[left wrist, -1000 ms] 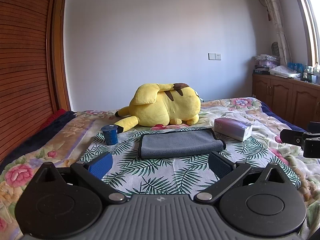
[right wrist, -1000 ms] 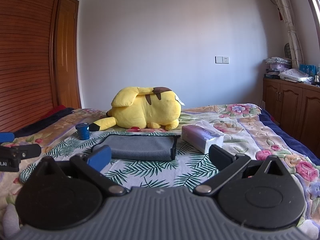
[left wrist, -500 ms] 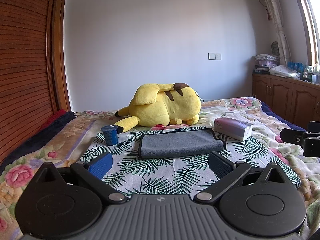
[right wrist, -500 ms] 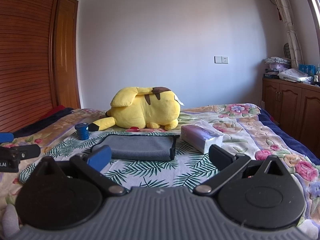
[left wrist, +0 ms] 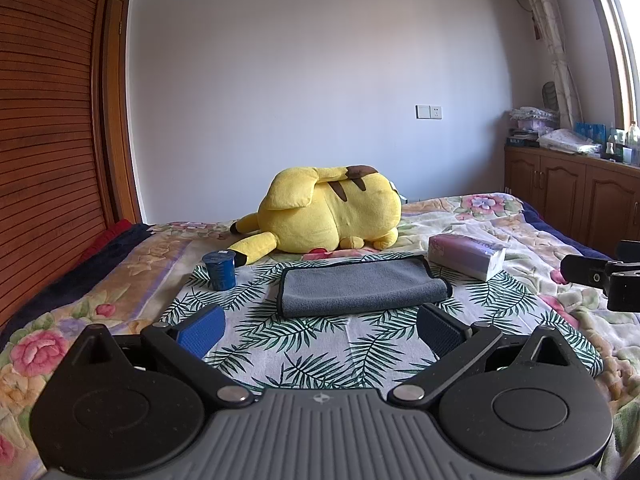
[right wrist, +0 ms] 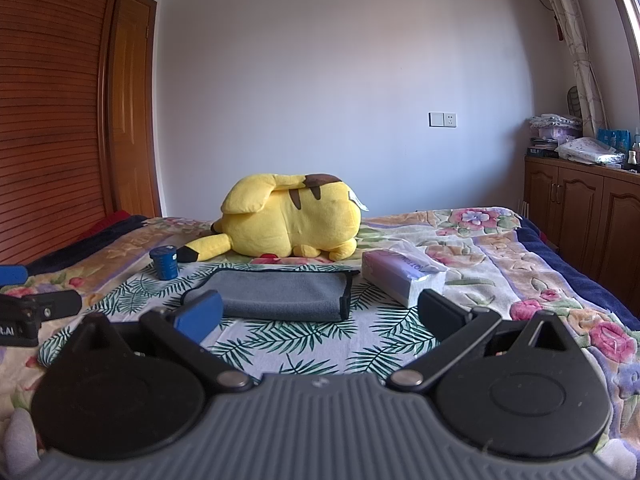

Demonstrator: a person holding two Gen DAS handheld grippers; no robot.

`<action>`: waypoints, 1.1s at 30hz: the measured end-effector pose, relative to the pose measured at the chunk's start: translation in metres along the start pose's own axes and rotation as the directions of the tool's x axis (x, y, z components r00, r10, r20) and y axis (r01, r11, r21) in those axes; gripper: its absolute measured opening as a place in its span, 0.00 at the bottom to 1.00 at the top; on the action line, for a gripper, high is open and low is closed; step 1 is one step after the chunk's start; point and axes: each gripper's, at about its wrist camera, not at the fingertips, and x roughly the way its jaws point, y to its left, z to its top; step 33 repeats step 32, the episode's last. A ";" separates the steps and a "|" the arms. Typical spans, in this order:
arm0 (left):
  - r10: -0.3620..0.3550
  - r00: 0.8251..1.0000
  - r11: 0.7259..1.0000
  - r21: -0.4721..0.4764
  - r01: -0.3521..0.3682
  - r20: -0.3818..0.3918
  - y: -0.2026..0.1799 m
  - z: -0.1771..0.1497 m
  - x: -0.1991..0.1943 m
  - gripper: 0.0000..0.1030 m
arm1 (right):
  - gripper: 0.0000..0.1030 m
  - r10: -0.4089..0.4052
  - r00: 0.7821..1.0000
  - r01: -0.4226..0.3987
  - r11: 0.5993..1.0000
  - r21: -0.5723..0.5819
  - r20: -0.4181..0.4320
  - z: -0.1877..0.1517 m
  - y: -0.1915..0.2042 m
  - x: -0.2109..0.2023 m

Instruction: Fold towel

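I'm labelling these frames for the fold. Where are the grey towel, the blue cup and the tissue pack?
grey towel (left wrist: 362, 286): left wrist view, middle of its top face.
blue cup (left wrist: 219, 270): left wrist view, its side wall.
tissue pack (right wrist: 402, 282): right wrist view, its long side.

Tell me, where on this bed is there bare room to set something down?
The leaf-print cloth lies bare between the grey towel and the two open grippers, left and right. Floral bedspread right of the tissue pack is free too. Crowded: the far strip, with blue cup, yellow plush, towel and tissues.
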 end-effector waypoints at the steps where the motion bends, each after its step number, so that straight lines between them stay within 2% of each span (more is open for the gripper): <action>1: 0.000 1.000 1.000 0.000 0.000 0.000 0.000 0.000 0.000 1.00 | 1.00 0.000 1.000 0.000 1.000 0.000 0.000 0.000 0.000 0.000; 33: 0.004 1.000 1.000 0.012 -0.004 -0.002 0.005 -0.003 0.002 1.00 | 1.00 0.001 1.000 -0.001 1.000 0.000 0.000 0.000 -0.001 0.000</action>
